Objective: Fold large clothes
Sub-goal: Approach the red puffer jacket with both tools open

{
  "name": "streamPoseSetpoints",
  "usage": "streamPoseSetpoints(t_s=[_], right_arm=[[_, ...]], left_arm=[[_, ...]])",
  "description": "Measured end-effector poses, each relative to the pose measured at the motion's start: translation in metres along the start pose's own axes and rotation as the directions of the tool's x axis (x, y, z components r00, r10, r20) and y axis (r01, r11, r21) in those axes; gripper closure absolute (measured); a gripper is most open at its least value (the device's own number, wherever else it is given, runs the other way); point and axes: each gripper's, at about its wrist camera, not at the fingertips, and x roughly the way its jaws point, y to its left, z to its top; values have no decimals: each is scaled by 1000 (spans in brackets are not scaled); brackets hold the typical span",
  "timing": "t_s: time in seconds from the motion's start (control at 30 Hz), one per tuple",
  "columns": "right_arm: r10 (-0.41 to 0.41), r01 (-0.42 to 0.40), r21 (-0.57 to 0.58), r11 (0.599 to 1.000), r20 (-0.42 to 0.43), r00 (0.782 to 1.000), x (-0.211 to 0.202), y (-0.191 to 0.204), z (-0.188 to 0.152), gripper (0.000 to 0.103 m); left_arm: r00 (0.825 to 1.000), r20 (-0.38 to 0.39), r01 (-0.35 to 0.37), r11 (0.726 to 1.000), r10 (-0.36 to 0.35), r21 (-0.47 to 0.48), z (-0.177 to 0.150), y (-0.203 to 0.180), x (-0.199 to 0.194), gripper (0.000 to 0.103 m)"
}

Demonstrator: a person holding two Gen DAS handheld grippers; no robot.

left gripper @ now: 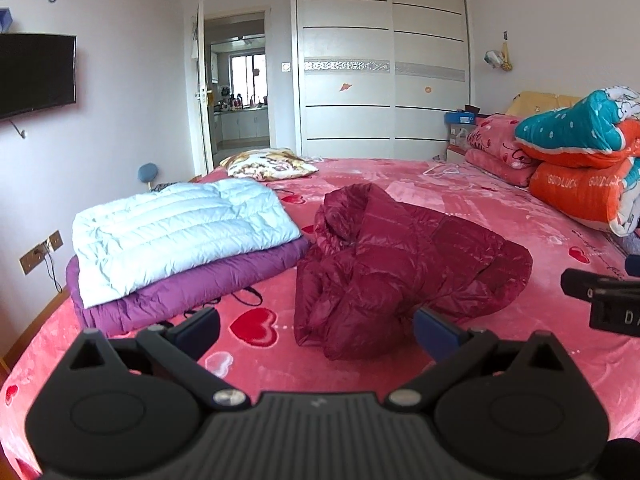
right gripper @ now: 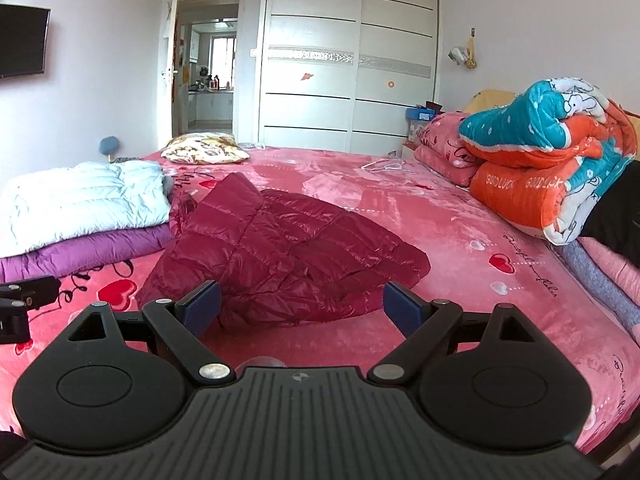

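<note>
Red jacket [left gripper: 400, 264] crumpled on bed [left gripper: 500, 208]: puffy, light, slick shell, likely slippery. Your left tongs [left gripper: 318, 330] and right tongs [right gripper: 302, 306] gape wide, empty. Pinch hem corners, through the quilting.

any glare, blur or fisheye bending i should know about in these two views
Left wrist view: the wardrobe bows outward, dark vignette fills the top corners, and the red jacket shows glossy highlights. Right wrist view: the wardrobe leans and curves too, the doorway window is blown out, and the right hand-held gripper is slightly soft up close.
</note>
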Motion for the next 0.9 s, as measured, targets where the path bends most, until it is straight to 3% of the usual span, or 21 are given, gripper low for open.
streamPoseSetpoints(t_s=[0.43, 0.9], right_arm=[[46, -46, 10, 999, 17, 999, -1, -1, -1, 0], [-6, 5, -50, 999, -20, 1000, 8, 4, -11, 0]], left_arm=[[1000, -15, 14, 1000, -15, -18, -4, 5, 5, 1], [999, -46, 21, 999, -22, -38, -12, 18, 13, 1]])
